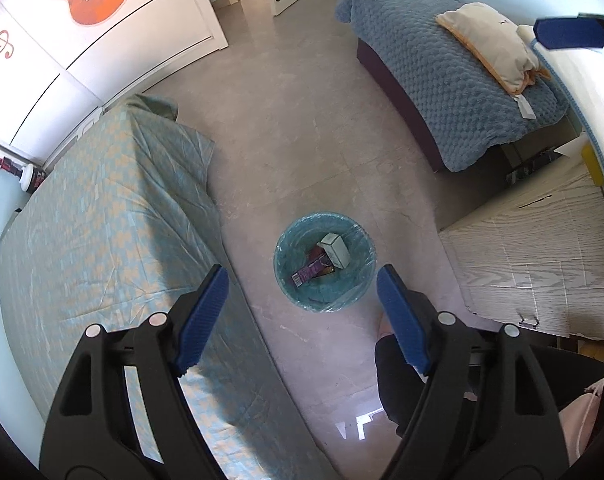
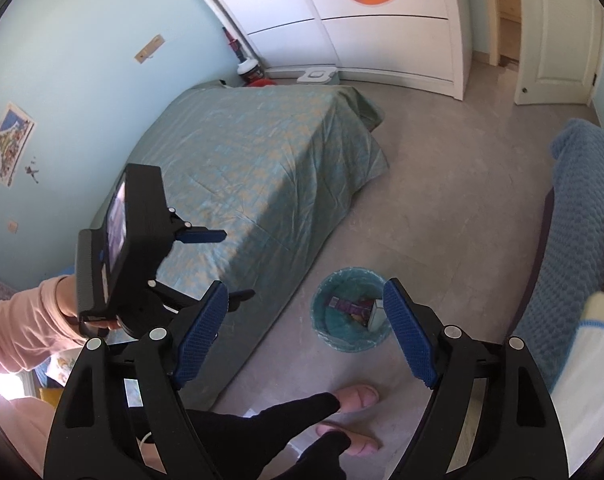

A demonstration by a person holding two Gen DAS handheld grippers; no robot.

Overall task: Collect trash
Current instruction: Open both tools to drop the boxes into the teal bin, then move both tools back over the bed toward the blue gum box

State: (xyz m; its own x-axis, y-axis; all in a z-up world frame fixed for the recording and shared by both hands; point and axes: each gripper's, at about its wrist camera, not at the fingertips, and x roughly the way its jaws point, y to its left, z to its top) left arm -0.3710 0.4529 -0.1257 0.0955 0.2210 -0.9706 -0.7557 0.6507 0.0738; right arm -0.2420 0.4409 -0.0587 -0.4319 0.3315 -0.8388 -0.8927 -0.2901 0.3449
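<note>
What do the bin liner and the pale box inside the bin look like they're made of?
Bin liner: looks like thin translucent plastic film, blue-green and glossy; it crinkles at the rim and catches light. Pale box: probably cardboard with a matte finish, given its crisp folded edges and flat faces without shine. The bin's own wall is hidden under the liner, so its material stays open.

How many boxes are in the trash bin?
3 that I can see in the trash bin: a white box at the far side, a purple box lying across the middle, and a dark red one partly under them. More may be hidden underneath.
</note>
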